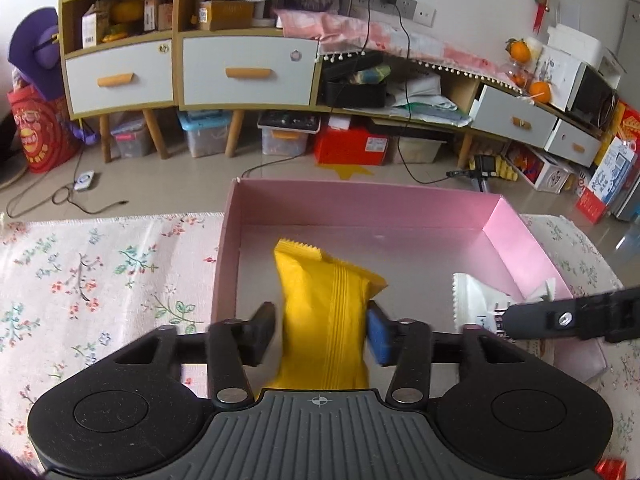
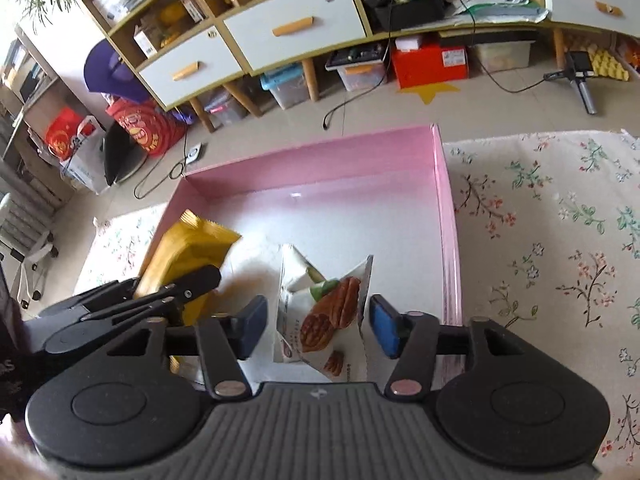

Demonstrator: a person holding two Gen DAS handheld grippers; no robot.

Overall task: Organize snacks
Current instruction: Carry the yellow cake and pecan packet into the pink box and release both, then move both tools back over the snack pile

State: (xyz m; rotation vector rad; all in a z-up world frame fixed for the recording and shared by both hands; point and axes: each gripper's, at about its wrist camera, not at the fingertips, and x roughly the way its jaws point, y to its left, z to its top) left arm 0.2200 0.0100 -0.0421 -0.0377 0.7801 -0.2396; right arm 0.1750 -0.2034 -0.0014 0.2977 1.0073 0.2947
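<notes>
— Snacks first: where was the yellow snack packet when you stopped?

— Between the fingers of your left gripper. The blue pad touched its right side, while the dark finger on the left stood just off it, so I cannot tell whether you were really pinching it. The packet stood upright over the near left part of the pink box.

— And your other hand?

— Your right gripper was spread around the white nut packet, with a gap on the left side and the blue pad right at the packet's edge. That packet sat tilted in the near right part of the box, close to the right wall.

— What carried the box?

— You had it on the bench, over a floral cloth that showed on both sides.

— Farther out?

— Beyond the bench's edge lay the tiled floor with cables, then storage bins under a low cabinet with white drawers.
</notes>
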